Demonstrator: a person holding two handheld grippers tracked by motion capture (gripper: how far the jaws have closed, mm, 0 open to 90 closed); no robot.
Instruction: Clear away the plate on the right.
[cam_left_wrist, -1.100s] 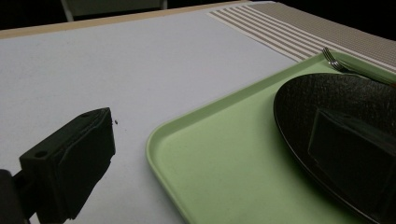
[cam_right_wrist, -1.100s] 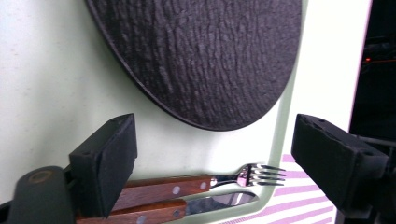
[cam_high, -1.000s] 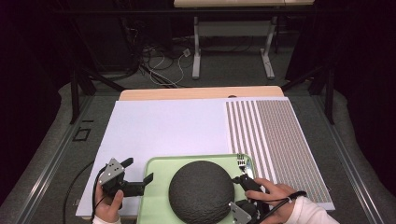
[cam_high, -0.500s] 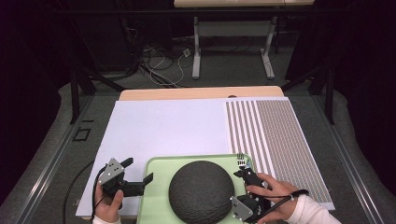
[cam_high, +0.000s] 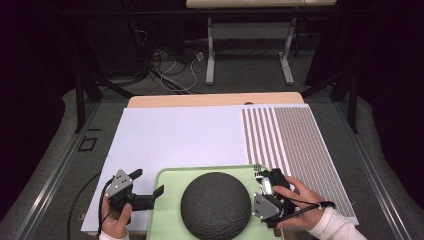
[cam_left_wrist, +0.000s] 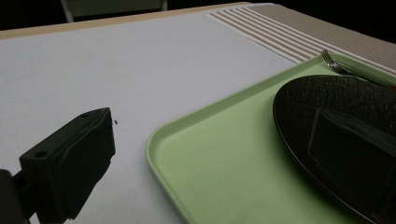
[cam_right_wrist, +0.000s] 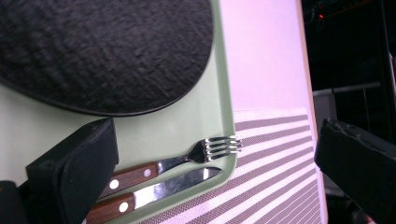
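On green tray: round matte-black plate, wood-handled fork, knife

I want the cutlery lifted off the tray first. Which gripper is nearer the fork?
Right. The right gripper hangs open over the tray's right edge, directly above the fork. The left gripper is across the black plate, at the green tray's left rim.
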